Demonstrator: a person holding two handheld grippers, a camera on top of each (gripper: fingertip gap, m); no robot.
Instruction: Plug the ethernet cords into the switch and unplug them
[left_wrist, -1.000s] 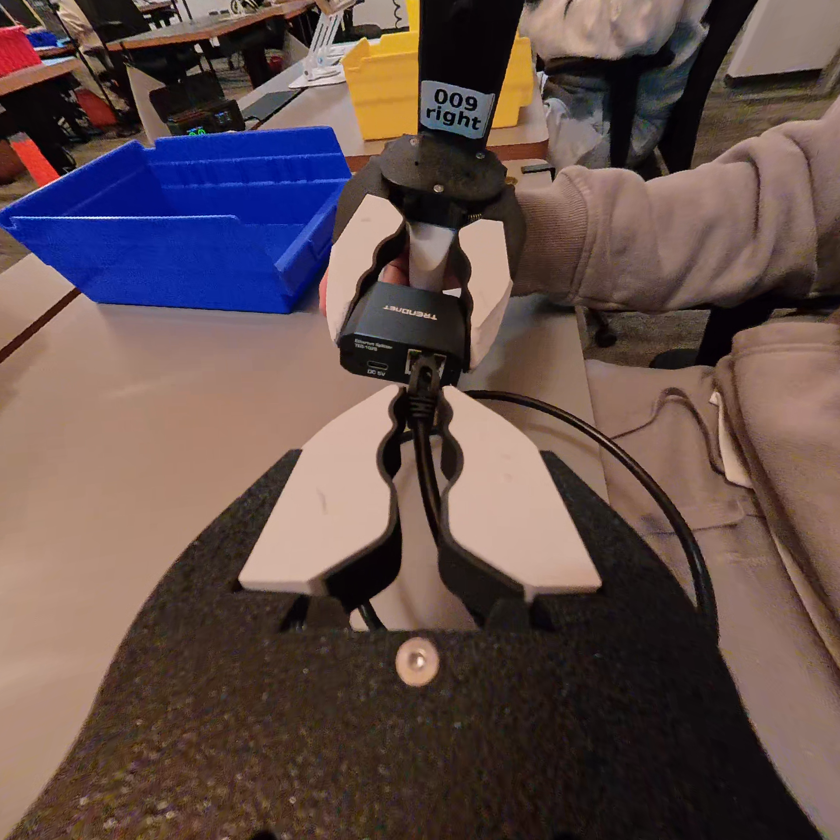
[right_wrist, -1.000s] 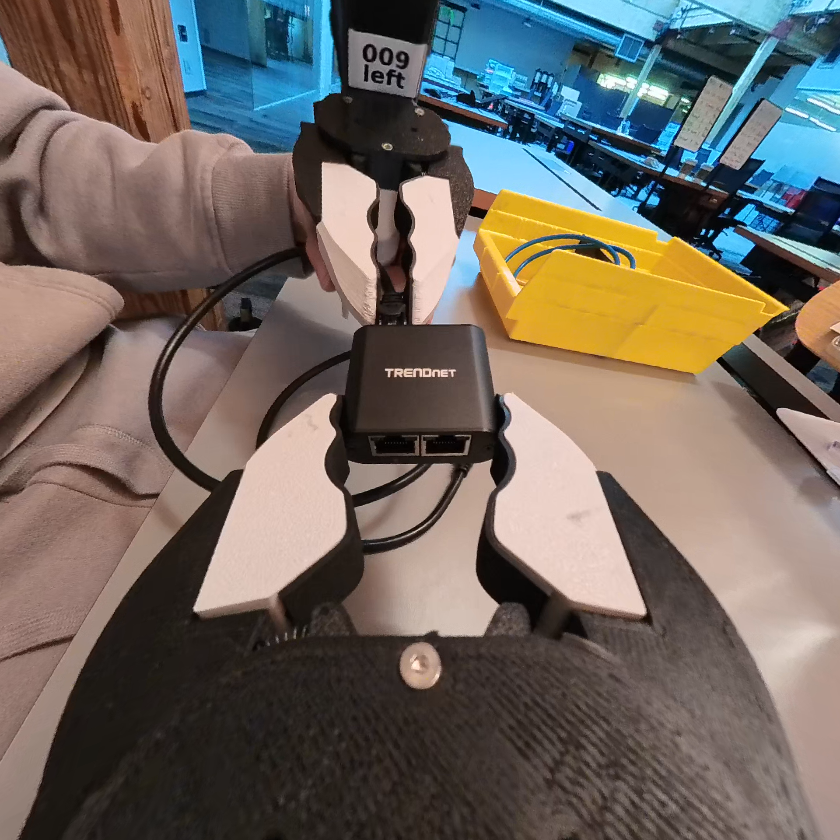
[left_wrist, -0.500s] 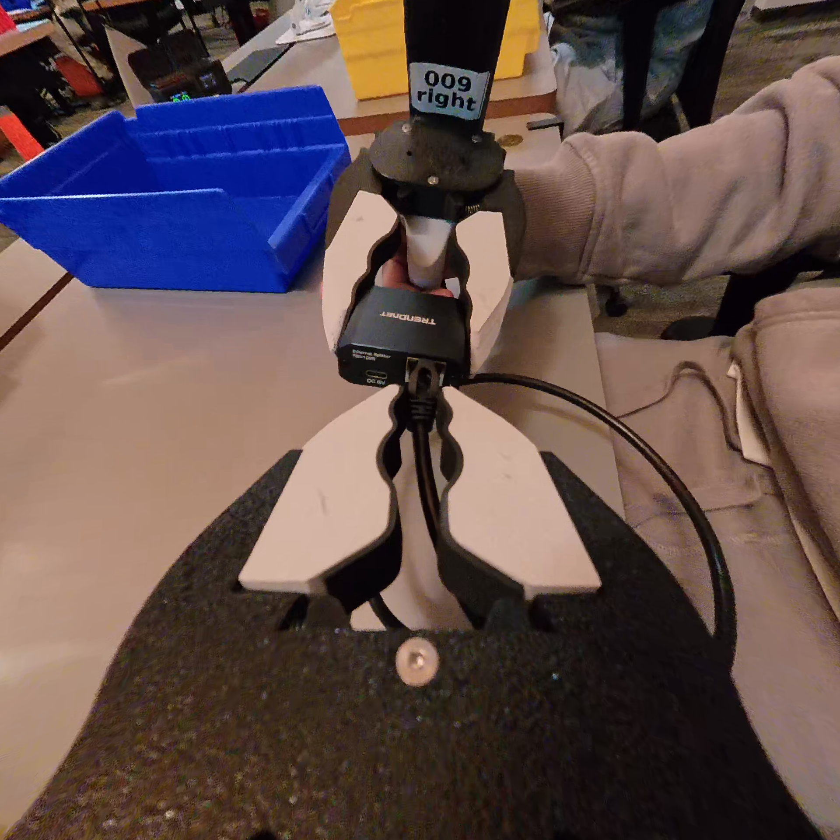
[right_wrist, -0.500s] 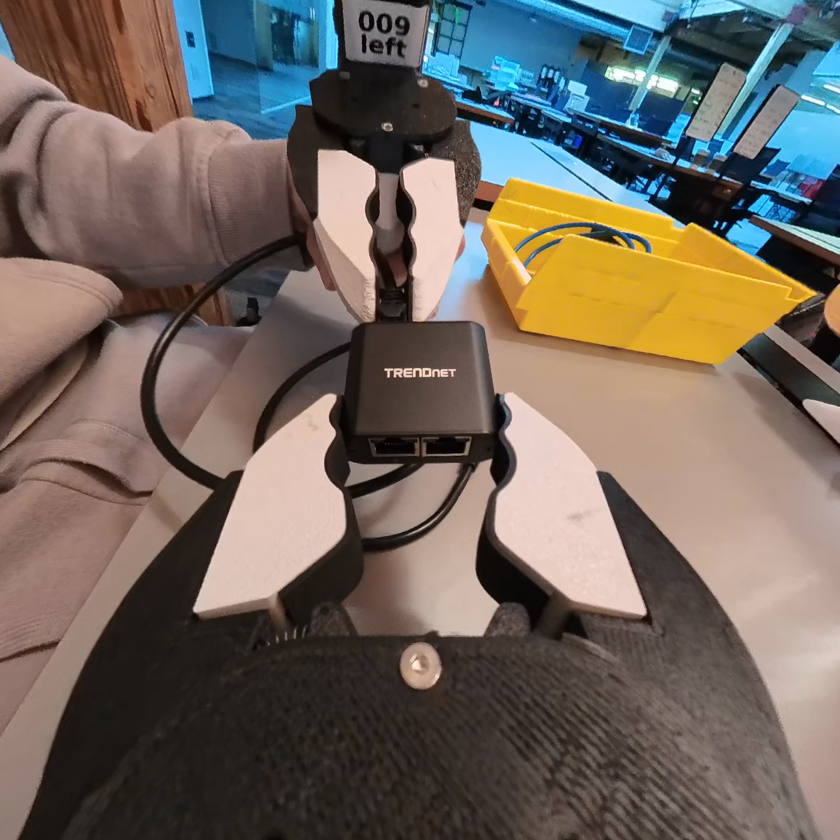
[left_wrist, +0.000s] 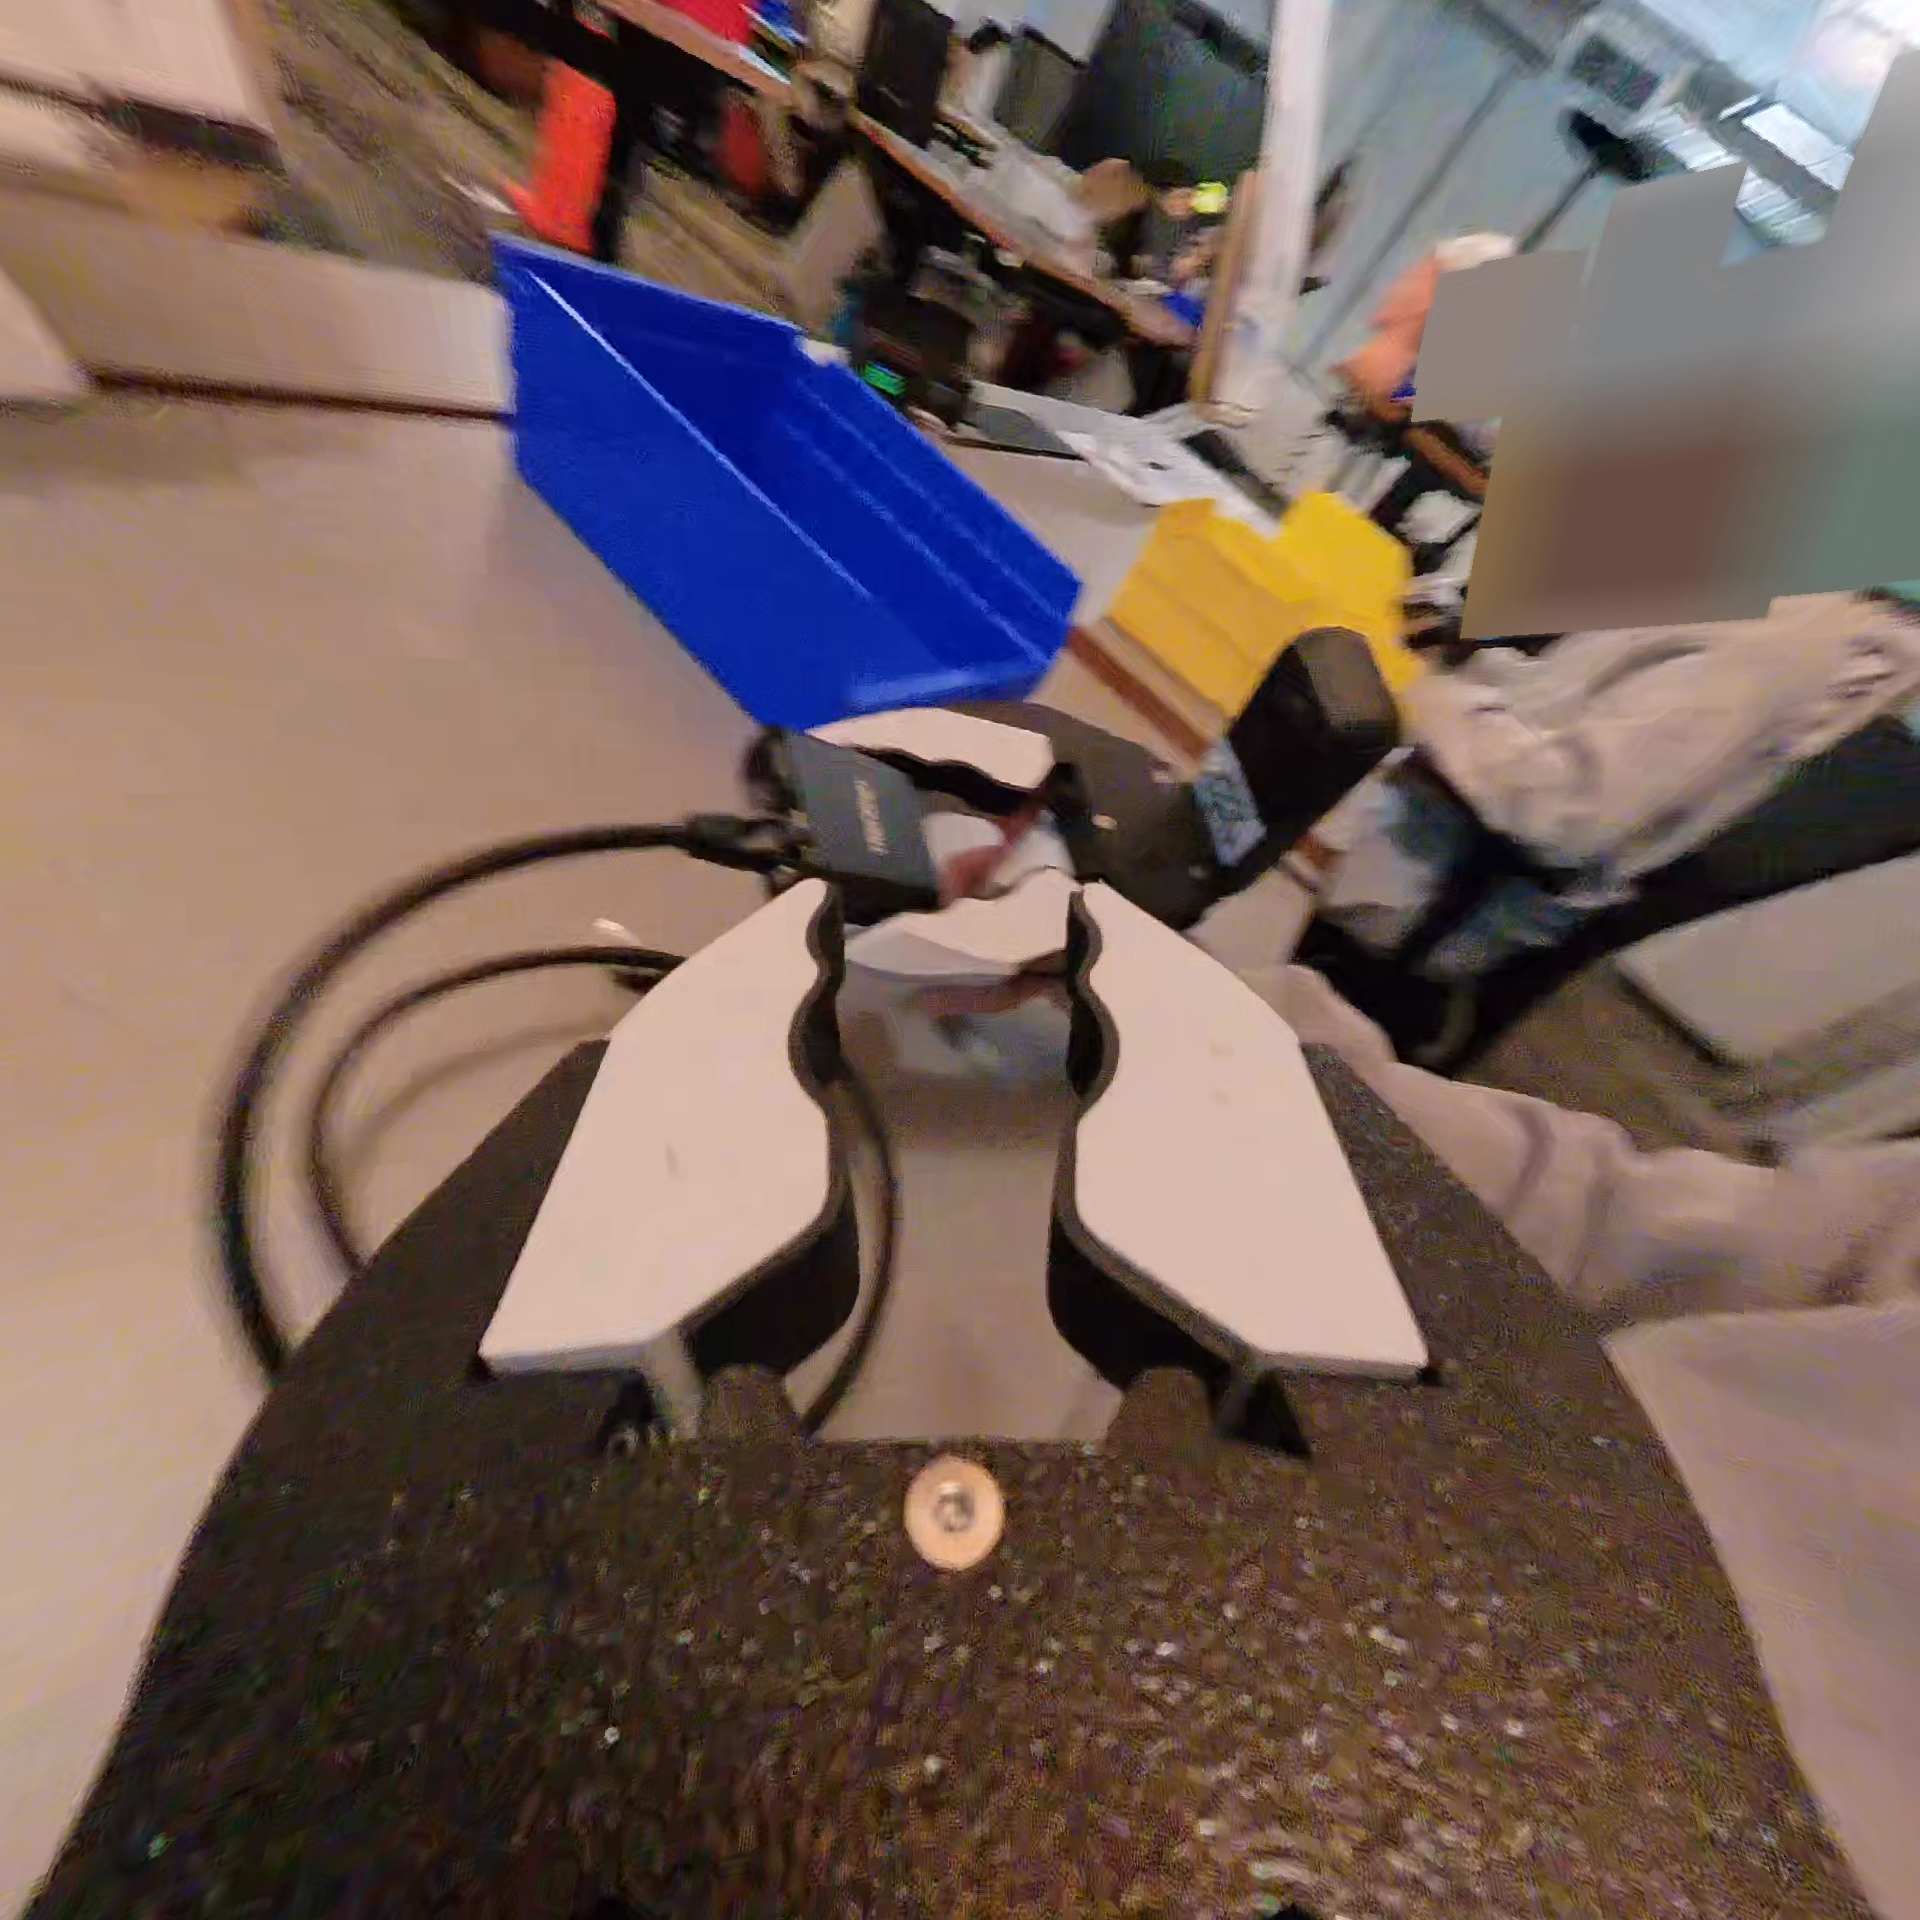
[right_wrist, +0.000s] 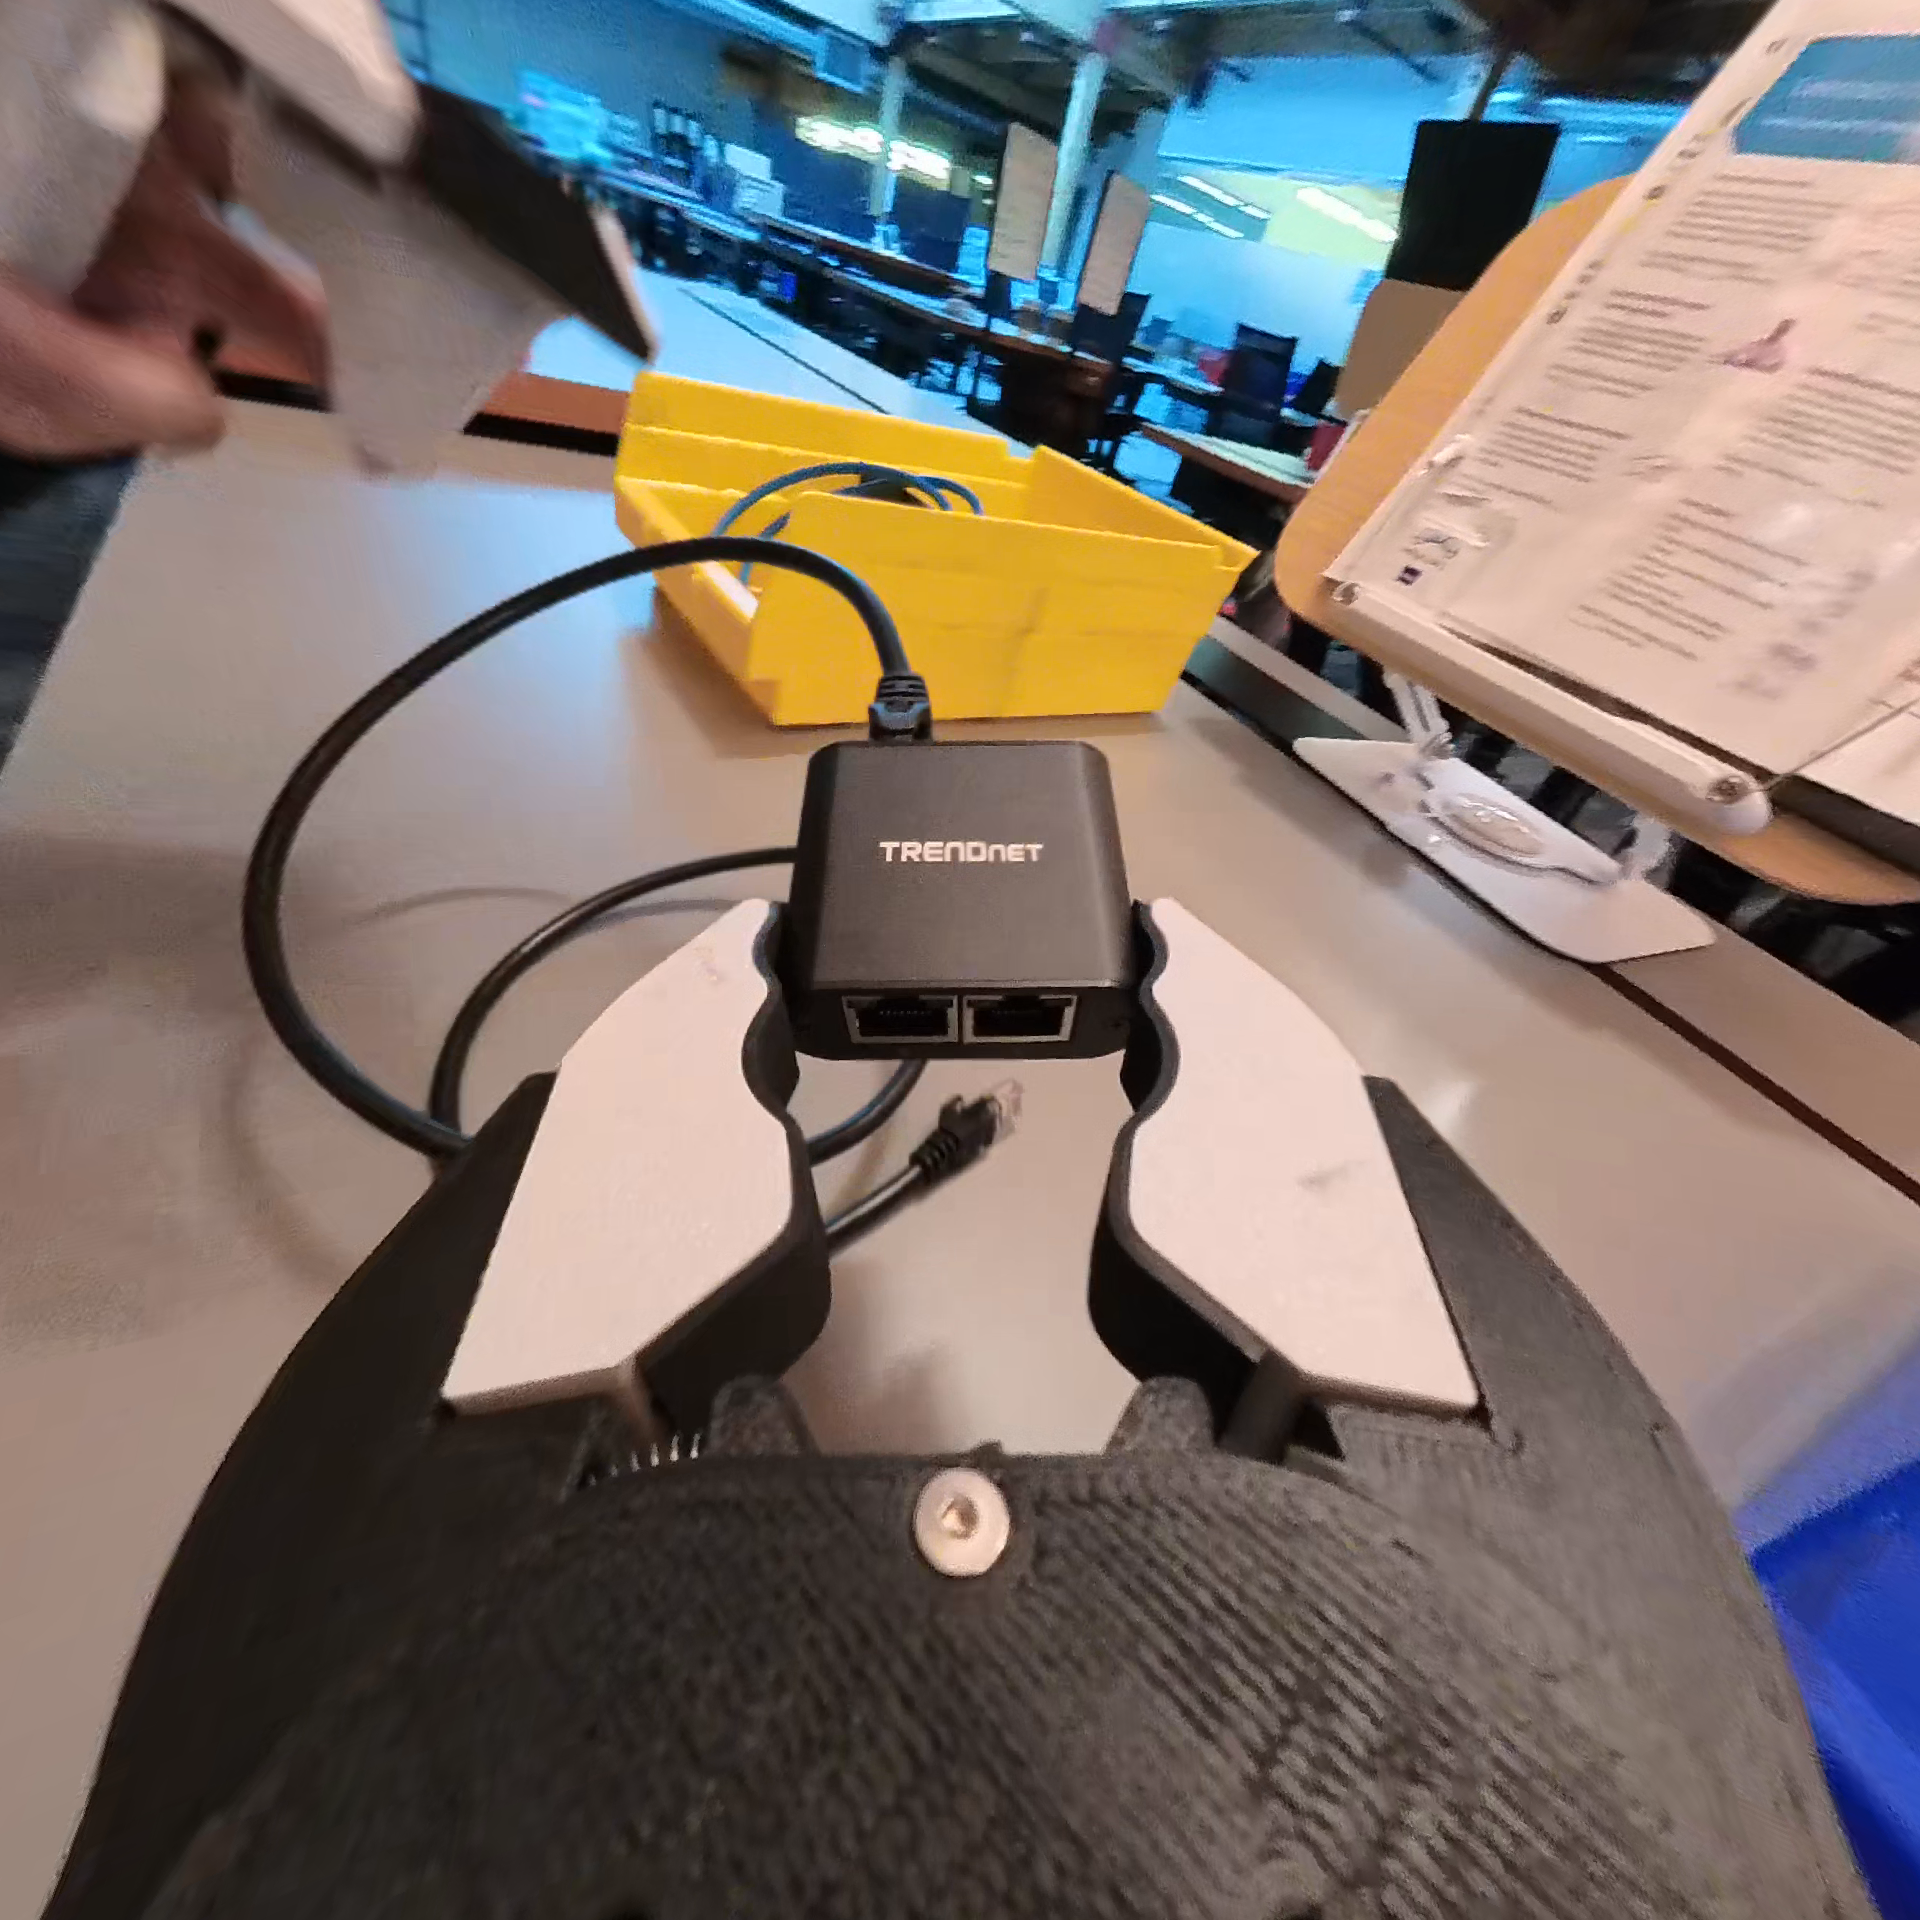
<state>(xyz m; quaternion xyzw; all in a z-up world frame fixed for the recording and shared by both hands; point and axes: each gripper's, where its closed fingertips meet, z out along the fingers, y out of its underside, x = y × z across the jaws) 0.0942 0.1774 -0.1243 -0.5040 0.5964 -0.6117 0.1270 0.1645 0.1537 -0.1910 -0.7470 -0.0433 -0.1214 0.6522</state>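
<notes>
My right gripper (right_wrist: 956, 920) is shut on the black switch (right_wrist: 961, 883) and holds it by its sides above the table. One black ethernet cord (right_wrist: 312, 810) is plugged into the switch's far side at its plug (right_wrist: 899, 717). The two near ports (right_wrist: 961, 1020) are empty. A loose plug (right_wrist: 977, 1112) of a black cord lies on the table under the switch. My left gripper (left_wrist: 948, 904) is open and empty, off to the side of the switch (left_wrist: 862, 821). It shows blurred at the upper left of the right wrist view (right_wrist: 436, 260).
A yellow bin (right_wrist: 1039, 623) holding a blue cord (right_wrist: 862, 488) stands behind the switch. A blue bin (left_wrist: 748, 488) stands on the table farther off. A document stand (right_wrist: 1507, 810) holding papers is on the right. Black cord loops (left_wrist: 312, 1039) lie on the table.
My left gripper has let go of the plugged-in cord, opened, and swung away to the side. The cord stays in the switch. My right gripper has turned with the switch.
</notes>
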